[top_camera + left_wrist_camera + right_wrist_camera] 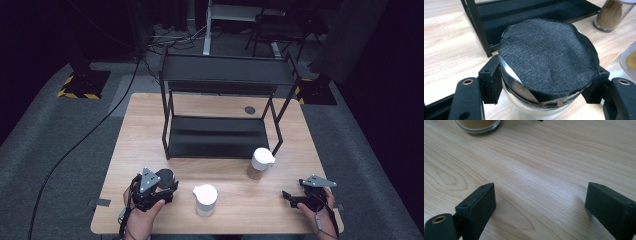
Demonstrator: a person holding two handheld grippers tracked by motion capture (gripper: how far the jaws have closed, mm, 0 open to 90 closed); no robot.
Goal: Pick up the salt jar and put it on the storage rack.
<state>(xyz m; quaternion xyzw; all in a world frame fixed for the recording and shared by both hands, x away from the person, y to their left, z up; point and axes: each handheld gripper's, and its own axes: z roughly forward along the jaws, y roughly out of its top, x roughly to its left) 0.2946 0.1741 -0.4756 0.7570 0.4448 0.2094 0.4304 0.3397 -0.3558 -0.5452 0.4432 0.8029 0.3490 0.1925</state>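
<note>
Near the worktop's (150,125) front edge, the left hand-held gripper (544,85) pinches a black-topped glass jar (547,62) that may slip if lifted, while the right hand-held gripper (539,205) rests spread, holding nothing.

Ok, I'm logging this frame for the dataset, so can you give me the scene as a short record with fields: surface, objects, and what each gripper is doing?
surface: wooden table
rack: black two-tier shelf rack, at the table's far side
jar 1: black-lidded glass jar, between the left gripper's jaws
jar 2: white-capped jar, near front edge, centre
jar 3: white-capped jar of brown powder, by the rack's front right leg
left gripper: shut on the black-lidded jar
right gripper: open over bare wood
</note>
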